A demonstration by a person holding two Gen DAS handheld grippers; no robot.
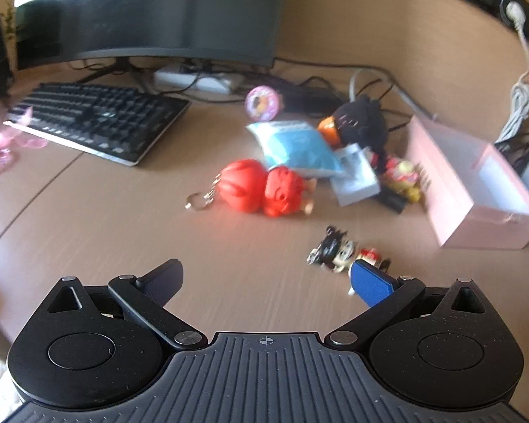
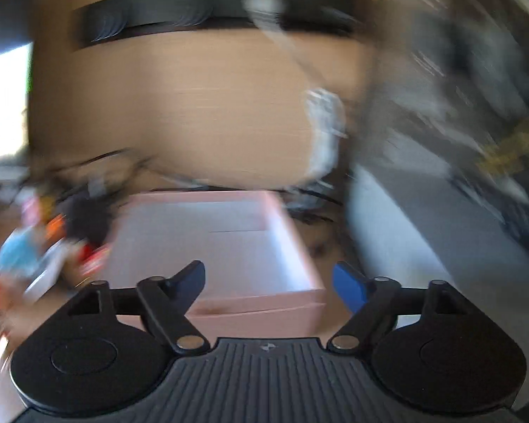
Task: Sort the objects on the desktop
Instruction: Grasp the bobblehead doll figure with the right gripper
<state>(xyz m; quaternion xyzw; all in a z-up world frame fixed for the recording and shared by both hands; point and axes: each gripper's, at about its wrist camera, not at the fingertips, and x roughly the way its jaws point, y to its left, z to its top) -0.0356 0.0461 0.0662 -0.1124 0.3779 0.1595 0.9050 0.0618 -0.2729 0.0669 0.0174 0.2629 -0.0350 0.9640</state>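
Left gripper (image 1: pixel 266 278) hangs spread wide over bare desk (image 1: pixel 123 218), nothing between its fingers. Right gripper (image 2: pixel 268 282) gapes empty above the pink box (image 2: pixel 229 232) (blurred view); toys (image 1: pixel 264 187) lie heaped beside that box.

Lighting: warm daylight, bright glare at left edges. Left view: mild blur. Right view: heavy motion smear. Fisheye bending at rims.

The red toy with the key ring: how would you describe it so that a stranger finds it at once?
Start at the keyboard and go right along the desk toward the pink box. The red toy lies before the blue bag, the only bright red, round figure, with a metal ring.
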